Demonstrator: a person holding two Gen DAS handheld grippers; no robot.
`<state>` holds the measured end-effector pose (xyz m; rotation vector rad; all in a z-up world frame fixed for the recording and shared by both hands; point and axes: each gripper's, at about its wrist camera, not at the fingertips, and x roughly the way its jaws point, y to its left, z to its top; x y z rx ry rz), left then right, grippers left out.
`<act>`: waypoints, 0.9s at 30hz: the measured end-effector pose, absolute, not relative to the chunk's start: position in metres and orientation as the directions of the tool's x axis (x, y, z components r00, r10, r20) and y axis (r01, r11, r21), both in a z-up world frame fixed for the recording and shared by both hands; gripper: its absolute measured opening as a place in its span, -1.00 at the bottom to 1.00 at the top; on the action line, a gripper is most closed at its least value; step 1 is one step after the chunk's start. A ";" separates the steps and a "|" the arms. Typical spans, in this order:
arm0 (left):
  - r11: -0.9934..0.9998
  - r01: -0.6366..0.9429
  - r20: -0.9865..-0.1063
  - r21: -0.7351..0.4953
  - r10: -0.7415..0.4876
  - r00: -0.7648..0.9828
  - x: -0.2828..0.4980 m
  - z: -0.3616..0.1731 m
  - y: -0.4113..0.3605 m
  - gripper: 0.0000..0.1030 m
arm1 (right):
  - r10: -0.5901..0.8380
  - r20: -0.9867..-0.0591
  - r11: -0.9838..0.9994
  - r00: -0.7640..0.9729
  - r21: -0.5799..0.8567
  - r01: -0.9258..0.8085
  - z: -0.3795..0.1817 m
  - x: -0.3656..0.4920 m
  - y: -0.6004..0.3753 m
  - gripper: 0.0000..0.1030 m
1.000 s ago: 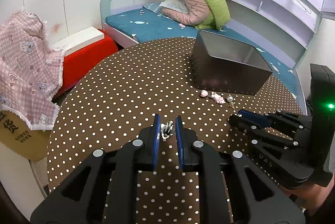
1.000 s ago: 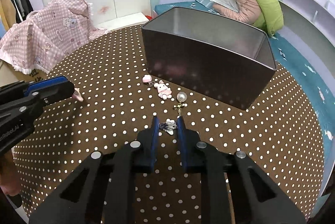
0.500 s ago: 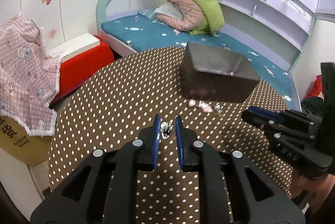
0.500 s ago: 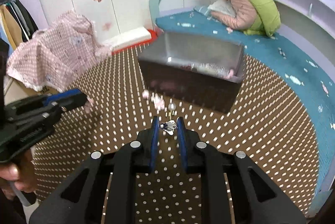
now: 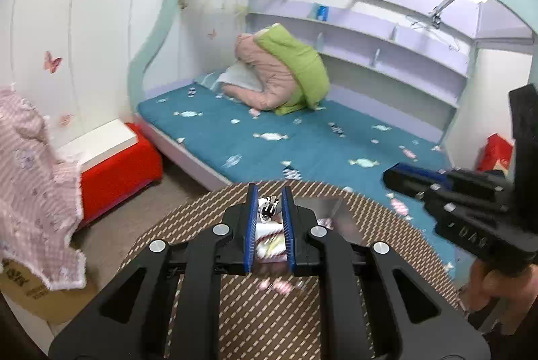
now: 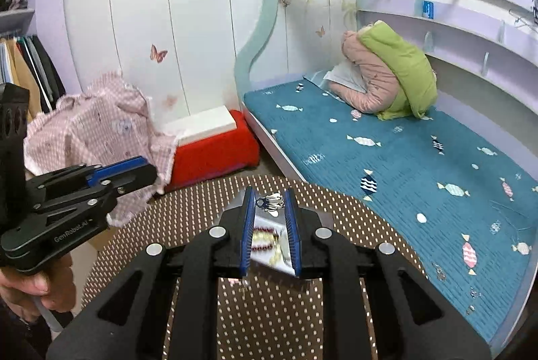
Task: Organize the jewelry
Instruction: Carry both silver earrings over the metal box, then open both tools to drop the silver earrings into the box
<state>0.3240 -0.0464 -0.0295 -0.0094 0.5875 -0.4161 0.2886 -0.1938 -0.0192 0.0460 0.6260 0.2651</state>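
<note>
My left gripper is shut on a small silver clip earring, held high above the dotted round table. My right gripper is shut on a second silver clip earring. Below and between both pairs of fingers lies the open metal box with red and gold jewelry inside. Small pink pieces lie on the table in front of the box. In the left wrist view the right gripper shows at the right; the left gripper shows at the left of the right wrist view.
Beyond the table stands a bed with a teal mattress and a pink and green quilt. A red box with a white lid and a pink checked cloth sit left. A person's hand grips the left tool.
Both grippers have risen well above the table, each still carrying its earring. The metal box, seen ahead earlier, now sits beneath the fingers, and the room fills the views.
</note>
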 end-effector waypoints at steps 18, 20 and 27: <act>0.879 0.436 -0.641 -0.192 -0.449 0.623 0.395 -0.047 -0.096 -0.70 | 0.287 -0.653 0.957 0.701 0.219 -0.188 -0.044 0.335 -0.211 -0.68; 0.886 0.422 -0.651 -0.192 -0.437 0.621 0.398 -0.052 -0.095 -0.69 | 0.288 -0.660 0.957 0.694 0.226 -0.182 -0.047 0.338 -0.212 -0.66; 0.913 0.365 -0.654 -0.181 -0.389 0.649 0.402 -0.060 -0.082 0.32 | 0.299 -0.668 0.951 0.682 0.269 -0.153 -0.056 0.340 -0.219 -0.46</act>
